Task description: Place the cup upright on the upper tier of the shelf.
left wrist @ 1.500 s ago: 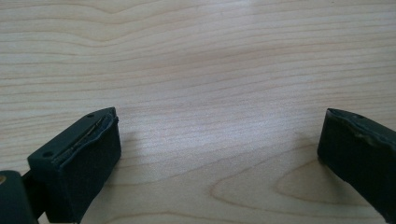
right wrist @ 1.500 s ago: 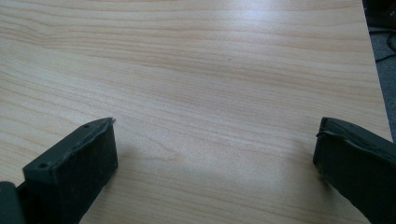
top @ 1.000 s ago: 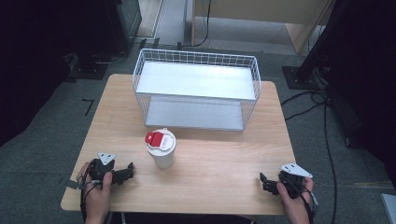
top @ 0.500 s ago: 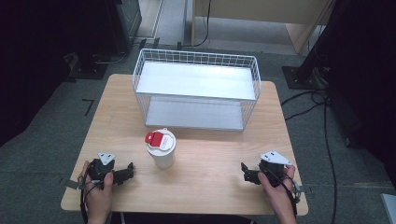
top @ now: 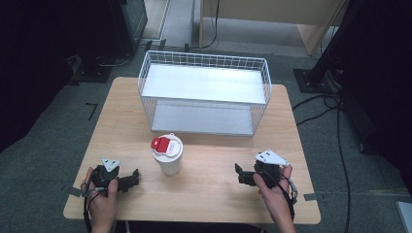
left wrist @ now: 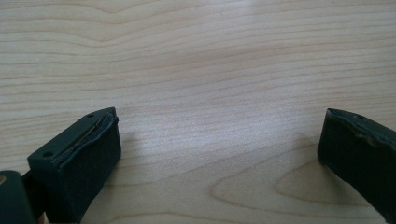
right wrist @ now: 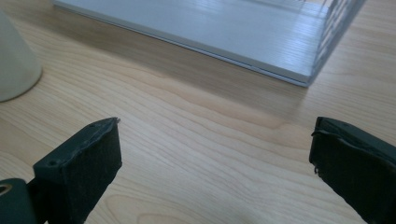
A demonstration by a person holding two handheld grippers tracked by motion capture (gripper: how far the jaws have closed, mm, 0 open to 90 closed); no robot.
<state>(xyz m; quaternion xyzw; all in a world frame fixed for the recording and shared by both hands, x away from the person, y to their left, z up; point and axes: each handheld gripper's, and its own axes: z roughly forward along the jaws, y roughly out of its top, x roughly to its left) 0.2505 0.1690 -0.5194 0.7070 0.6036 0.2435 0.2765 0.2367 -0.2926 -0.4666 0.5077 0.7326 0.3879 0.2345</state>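
A white lidded cup [top: 167, 154] with a red tab on its lid stands upright on the wooden table [top: 214, 194], just in front of the white wire shelf rack [top: 204, 92] and between the two hands. Nothing holds it and nothing touches it.

The right gripper [top: 239, 173] sits low over the table to the right of the cup, pointing toward it with a clear gap left between them; in the right gripper view its jaws stand wide apart with bare wood between them, the cup's pale side [right wrist: 14, 60] at the left edge and the rack's lower shelf [right wrist: 205, 32] ahead. The left gripper [top: 135, 175] rests near the table's front left corner, its jaws likewise spread and empty, facing plain tabletop in the left gripper view.

By the look of it the work is at its very start: the cup is not yet grasped, and the reach, the grip and any placing, likely onto the rack, all remain to be done
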